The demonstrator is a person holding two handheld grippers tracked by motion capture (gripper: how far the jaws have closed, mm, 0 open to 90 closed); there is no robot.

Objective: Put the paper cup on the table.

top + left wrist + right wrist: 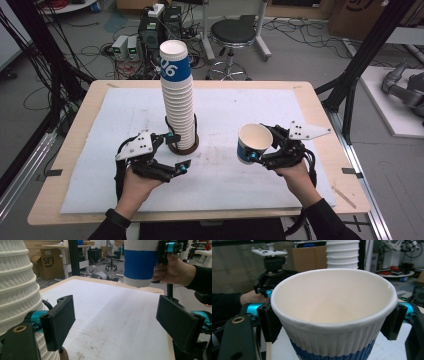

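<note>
The paper cup (332,315) sits clamped between the right claw (257,152).

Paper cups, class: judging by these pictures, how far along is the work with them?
Done: a tall cup stack stands on its brown base on the table. In hand: the right claw grips a single cup off the table. The left claw waits open beside the stack. Left: whether that cup joins or came off the stack cannot be told.

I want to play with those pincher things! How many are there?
2. The left gripper sits open beside the tall cup stack. The right gripper holds a single paper cup above the table.
</note>
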